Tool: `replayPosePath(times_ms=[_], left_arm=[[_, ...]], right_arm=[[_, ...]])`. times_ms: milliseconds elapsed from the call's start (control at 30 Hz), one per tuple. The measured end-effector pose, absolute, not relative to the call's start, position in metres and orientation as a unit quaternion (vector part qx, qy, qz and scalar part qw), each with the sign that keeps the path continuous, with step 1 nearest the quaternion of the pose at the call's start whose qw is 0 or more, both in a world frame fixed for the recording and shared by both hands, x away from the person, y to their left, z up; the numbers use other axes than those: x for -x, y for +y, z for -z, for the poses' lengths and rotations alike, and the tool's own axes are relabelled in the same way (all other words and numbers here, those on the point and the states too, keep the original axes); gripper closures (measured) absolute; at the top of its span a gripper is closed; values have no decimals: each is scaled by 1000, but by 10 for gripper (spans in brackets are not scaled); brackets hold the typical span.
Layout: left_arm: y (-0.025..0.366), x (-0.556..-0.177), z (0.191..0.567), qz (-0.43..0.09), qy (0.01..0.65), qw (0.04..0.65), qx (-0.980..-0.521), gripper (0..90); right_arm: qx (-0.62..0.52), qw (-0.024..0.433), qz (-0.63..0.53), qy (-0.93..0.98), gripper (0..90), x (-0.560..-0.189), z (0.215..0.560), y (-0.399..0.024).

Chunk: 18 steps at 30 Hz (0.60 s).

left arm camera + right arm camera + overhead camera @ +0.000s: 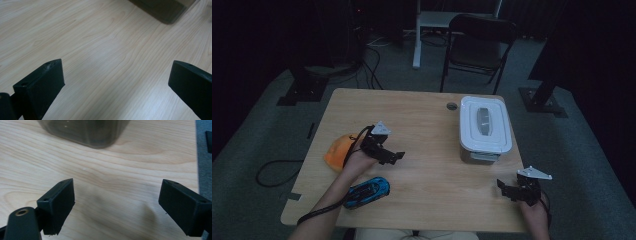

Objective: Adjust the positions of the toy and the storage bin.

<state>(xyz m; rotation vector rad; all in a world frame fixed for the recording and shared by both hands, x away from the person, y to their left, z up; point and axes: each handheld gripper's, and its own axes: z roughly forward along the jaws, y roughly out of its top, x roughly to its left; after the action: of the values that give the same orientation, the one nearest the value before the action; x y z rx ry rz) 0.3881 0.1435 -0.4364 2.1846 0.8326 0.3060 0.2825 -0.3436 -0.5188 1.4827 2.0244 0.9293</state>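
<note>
- Plastic, white-lidded and hard-walled, the storage box (485, 129) stands on the far right part of the wooden table (422, 150) in the high view; we judge it stiff, smooth, fairly light and a bit slippery, best taken at the near end wall or by the lid's rim. Its long axis runs near to far, one short end facing us.
- Same view: our left gripper (388, 152) hovers left of centre with jaws apart, near an orange thing (338, 150) and a blue toy car (368, 191); our right gripper (512, 189) sits at the near right edge, jaws apart, just short of the box.
- Left gripper view: the left gripper (116, 82) is spread wide over bare wood, nothing between the jaws; a dark translucent corner of the box (162, 10) lies far right.
- Right gripper view: the right gripper (117, 205) is likewise wide and empty, and the box's smoky lower wall (87, 132) stands ahead, apart from the jaws.
</note>
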Motion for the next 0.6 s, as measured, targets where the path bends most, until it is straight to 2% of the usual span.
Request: replayPosePath(times_ms=[600], left_arm=[[73,-421,462,-113,317,378,-863,9]], right_arm=[[-558,247,-321,724,130,-310,517,-363]])
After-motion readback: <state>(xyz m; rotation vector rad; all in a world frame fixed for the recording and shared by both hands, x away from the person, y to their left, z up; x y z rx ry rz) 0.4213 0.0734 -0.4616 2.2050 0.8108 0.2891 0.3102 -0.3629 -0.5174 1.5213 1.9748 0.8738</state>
